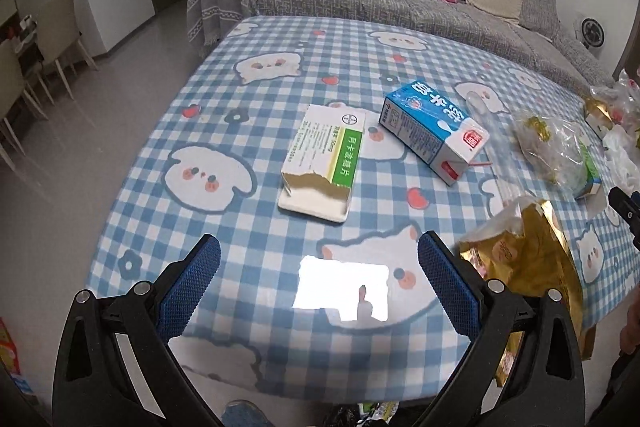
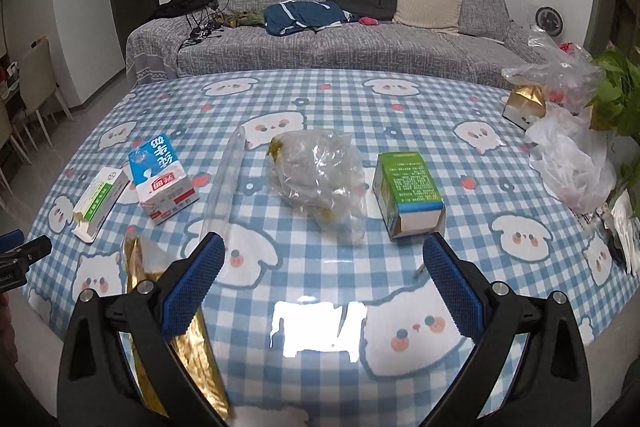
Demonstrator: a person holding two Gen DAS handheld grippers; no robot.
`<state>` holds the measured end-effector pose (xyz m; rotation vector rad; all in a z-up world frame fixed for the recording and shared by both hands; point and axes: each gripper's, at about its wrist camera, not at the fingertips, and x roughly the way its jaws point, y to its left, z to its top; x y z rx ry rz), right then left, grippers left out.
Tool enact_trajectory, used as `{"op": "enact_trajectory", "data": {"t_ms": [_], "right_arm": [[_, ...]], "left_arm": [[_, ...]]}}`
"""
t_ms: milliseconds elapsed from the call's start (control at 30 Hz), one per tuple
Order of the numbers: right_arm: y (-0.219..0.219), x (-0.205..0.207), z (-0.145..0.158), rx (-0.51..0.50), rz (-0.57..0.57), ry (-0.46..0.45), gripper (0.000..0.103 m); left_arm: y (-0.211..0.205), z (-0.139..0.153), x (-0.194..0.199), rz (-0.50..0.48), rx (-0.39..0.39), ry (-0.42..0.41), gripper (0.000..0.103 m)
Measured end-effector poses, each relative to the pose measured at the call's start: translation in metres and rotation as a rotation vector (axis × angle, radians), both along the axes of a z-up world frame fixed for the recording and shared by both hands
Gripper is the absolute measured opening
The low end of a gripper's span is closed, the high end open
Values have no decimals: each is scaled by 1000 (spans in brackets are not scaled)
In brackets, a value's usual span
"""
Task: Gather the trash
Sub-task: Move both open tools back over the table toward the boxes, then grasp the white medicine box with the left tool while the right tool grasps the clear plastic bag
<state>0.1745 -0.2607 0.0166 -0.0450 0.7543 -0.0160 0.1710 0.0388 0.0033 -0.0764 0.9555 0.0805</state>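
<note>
Between the spread fingers of the left gripper (image 1: pixel 319 259) the checked tablecloth (image 1: pixel 224 99) lies bare, and the way ahead stays free up to the torn medicine box (image 1: pixel 322 163). Beyond its right finger a blue milk carton (image 1: pixel 434 131) lies on its side, well apart from the box. A crumpled gold foil bag (image 1: pixel 524 251) presses close beside the right finger, blocking that side.

Ahead of the wide-open right gripper (image 2: pixel 324 259) there is bare cloth, then a crumpled clear plastic bag (image 2: pixel 320 175) and a green carton (image 2: pixel 408 195) just beside it. The foil bag passes under its left finger. Far right, plastic bags (image 2: pixel 572 163) and a plant (image 2: pixel 616 95) crowd the edge.
</note>
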Motion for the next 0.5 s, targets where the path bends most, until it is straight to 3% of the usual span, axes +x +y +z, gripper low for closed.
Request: {"op": "enact_trajectory", "data": {"t_ms": [500], "right_arm": [[-3,89,-14,-2,-4,32,95]], "left_arm": [[3,-29,90,16,29,52,97]]}}
